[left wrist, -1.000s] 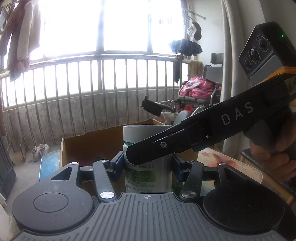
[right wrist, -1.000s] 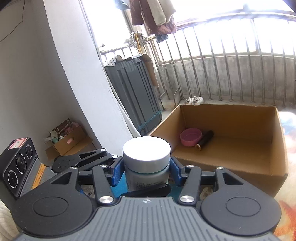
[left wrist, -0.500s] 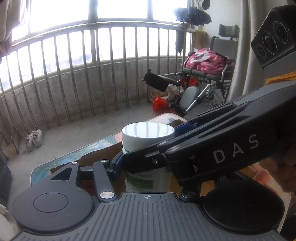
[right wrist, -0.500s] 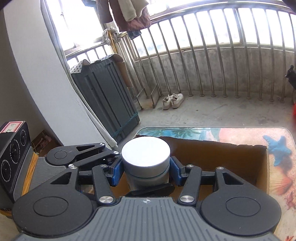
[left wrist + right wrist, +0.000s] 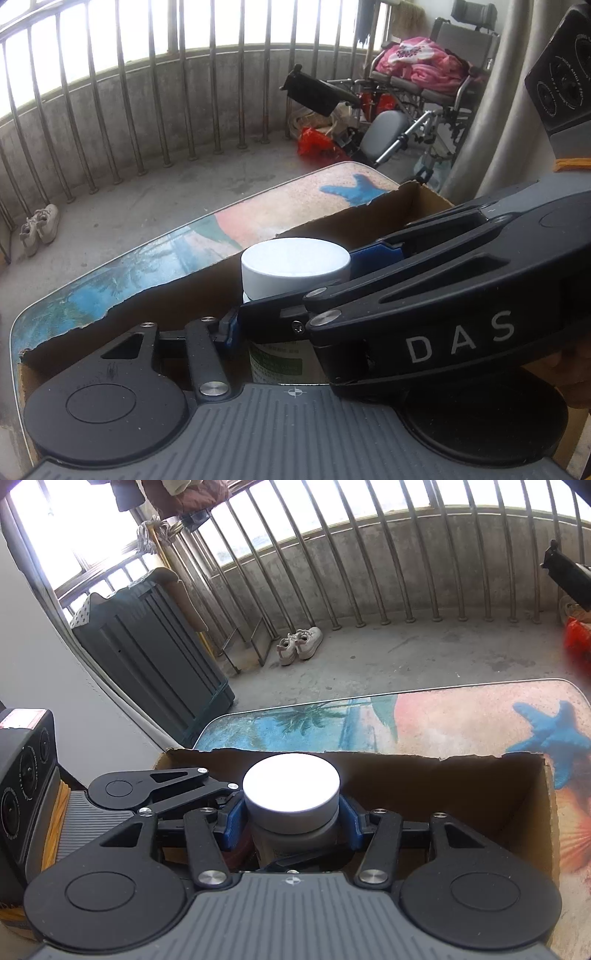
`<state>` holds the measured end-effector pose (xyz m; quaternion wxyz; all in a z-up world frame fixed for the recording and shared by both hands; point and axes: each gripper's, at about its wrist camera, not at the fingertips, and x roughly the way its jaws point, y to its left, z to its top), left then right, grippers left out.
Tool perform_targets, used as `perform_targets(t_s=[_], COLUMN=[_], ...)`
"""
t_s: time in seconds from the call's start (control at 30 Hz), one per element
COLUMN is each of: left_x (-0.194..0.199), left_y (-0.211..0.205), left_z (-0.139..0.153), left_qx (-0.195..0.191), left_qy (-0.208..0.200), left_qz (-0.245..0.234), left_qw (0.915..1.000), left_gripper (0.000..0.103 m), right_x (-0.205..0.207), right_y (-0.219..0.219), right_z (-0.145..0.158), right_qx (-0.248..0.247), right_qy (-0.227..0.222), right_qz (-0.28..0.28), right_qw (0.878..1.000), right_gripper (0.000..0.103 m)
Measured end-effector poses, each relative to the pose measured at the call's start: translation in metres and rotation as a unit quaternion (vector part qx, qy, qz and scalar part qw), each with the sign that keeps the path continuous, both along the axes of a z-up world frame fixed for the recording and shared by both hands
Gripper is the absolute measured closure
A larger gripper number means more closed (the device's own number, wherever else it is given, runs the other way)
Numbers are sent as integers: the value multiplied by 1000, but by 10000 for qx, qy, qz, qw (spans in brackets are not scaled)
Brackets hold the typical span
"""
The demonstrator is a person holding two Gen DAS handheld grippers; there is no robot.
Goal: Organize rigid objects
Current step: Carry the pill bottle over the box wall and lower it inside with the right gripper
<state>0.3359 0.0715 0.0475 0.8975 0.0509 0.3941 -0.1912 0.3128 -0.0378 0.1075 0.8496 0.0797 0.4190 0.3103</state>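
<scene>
Both tongs, left (image 5: 295,295) and right (image 5: 291,821), are clenched on one white-capped, green-labelled plastic bottle (image 5: 291,794), held upright inside the torn brown cardboard box (image 5: 480,775) near the beach-print bench's (image 5: 443,716) edge. Recommended: lower level; release both together.
</scene>
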Motion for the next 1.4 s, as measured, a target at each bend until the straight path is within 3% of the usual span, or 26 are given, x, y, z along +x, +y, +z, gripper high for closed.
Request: perform_targets(t_s=[0.1,0.2,0.3,0.47,0.57,0.6,0.63,0.9,1.03,1.1,1.23,1.33,1.4], left_x=[5,-1,-4,-8,-10,-11,-11,-8,-7,-9,-14,-20,-22], left_y=[-1,-1,3,8,16,19,20,18,14,12,12,11,10], left_z=[-2,-2,-2,7,14,15,15,12,9,10,15,17,17], left_qx=[295,641,622,541,278,185,133,136,325,381,335,335,387], left_qy=[309,127,357,205,118,67,79,88,212,162,60,-45,-122], left_qz=[109,30,10,111,262,330,365,358,462,438,461,472,391], left_qw=[9990,9979,9974,9983,9992,9993,9992,9992,9982,9982,9984,9983,9984], left_gripper=[43,41,31,31,35,47,51,50,42,34,33,35,51], right_x=[4,2,3,-2,-2,-2,-3,-3,-4,-2,-2,-4,-7], right_y=[4,8,12,23,25,25,25,27,26,25,20,17,16], right_z=[-7,-12,-17,-12,-10,-9,-8,-13,-12,-12,-11,-10,-9], right_qx=[-57,-2,-35,-188,-143,-108,-61,150,118,25,75,120,87], right_qy=[-58,-178,-24,-193,-122,-118,-115,24,18,-23,24,51,21], right_qz=[18,98,81,126,139,111,99,169,133,112,48,31,10], right_qw=[10000,9998,10000,9996,9997,9998,9999,9997,9998,9999,10000,9999,10000], right_gripper=[47,47,47,46,41,39,39,39,38,31,21,19,19])
